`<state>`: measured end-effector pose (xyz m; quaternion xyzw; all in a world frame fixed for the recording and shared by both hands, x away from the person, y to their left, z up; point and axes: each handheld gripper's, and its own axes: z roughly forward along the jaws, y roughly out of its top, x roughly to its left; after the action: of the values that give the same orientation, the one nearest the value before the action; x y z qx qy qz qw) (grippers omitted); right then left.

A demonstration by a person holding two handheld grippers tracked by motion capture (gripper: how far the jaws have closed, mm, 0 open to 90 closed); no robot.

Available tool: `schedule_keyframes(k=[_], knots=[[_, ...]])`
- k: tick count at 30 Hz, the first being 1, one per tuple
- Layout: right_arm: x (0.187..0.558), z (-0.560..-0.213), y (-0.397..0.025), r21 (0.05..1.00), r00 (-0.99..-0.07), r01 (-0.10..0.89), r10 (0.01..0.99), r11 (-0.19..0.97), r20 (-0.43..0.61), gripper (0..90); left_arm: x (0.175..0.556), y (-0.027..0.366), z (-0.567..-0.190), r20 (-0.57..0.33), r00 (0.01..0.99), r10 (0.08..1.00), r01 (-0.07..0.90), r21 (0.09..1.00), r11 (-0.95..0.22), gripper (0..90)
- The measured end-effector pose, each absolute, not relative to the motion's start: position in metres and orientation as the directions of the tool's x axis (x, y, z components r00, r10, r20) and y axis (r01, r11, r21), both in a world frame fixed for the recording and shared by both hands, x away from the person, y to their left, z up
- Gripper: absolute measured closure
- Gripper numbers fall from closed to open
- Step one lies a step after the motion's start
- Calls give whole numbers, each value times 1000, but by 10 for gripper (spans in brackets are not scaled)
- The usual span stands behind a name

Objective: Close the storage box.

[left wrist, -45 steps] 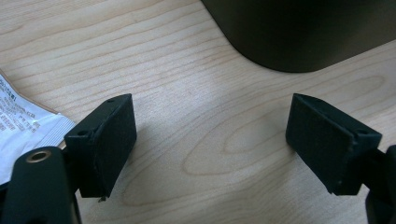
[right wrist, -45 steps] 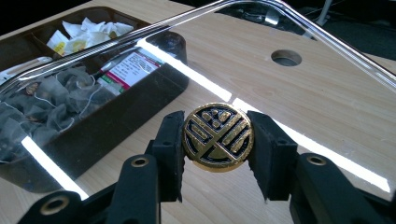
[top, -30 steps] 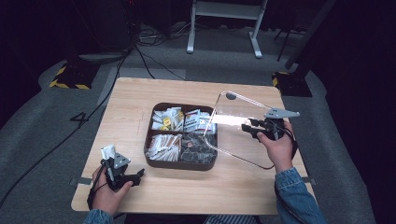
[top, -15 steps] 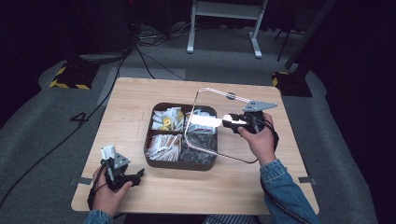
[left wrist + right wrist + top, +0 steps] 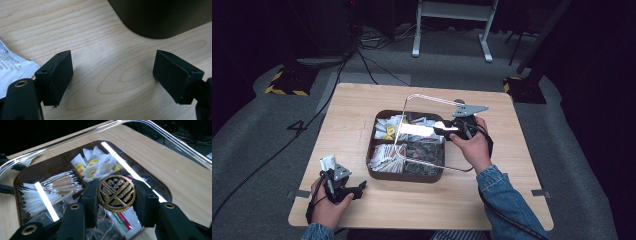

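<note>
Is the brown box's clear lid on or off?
Off. The right tool grips its gold knob, holding the clear lid tilted above the open box, tea bags exposed.

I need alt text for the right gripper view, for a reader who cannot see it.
The right gripper clamps the round gold-and-black knob of a clear lid, held above a dark tray of tea bags and paper sachets on a wooden table.

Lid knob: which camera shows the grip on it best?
The right gripper view: the gold knob sits clamped between the right gripper. The high view shows the clear lid tilted over the tray, knob hidden.
</note>
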<state>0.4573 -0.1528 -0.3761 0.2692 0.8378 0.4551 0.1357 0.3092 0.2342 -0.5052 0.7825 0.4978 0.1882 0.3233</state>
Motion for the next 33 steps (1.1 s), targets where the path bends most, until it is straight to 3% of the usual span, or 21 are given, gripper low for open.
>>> schedule_keyframes(k=[33], knots=[[477, -419, -65, 791, -873, 311, 488, 527, 18, 587, 309, 234, -505, -27, 434, 901, 657, 693, -296, 170]])
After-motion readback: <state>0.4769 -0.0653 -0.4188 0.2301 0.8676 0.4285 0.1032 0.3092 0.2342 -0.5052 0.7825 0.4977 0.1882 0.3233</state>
